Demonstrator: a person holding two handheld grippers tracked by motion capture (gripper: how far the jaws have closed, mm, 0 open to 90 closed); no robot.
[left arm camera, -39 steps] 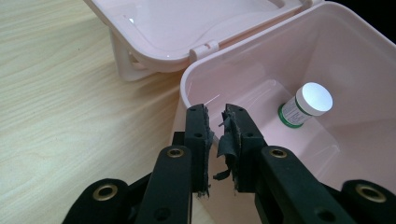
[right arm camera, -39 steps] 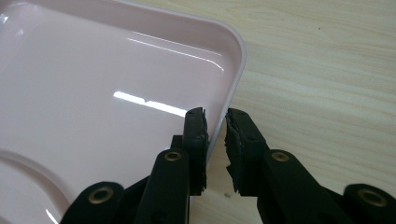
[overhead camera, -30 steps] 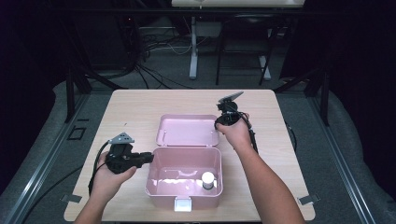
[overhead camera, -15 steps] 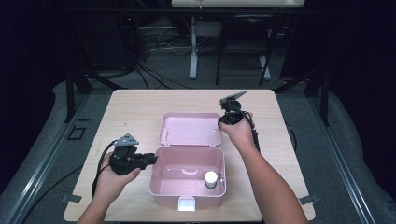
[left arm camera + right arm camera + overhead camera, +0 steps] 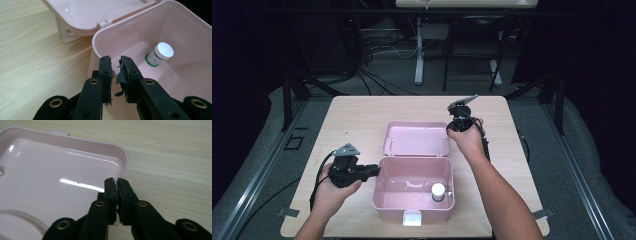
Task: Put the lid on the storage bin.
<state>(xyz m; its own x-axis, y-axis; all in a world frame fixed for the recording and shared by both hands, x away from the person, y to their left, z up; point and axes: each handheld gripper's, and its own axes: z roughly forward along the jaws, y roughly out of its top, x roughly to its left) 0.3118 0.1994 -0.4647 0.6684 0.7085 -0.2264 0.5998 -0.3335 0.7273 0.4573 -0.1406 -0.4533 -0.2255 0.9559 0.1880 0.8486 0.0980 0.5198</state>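
The left tool (image 5: 115, 68), jaws narrow and just closing, straddles the wall of the pink box (image 5: 384, 197) at its 9 o'clock. The right tool (image 5: 116, 185), jaws just closing and nearly shut on nothing, hovers over the lid (image 5: 50, 182).

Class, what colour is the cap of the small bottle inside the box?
White cap, clearest in the left gripper view.

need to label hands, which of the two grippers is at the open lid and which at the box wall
The right gripper hovers by the flat open lid. The left gripper sits at the left wall of the pink box, which holds the white-capped bottle.
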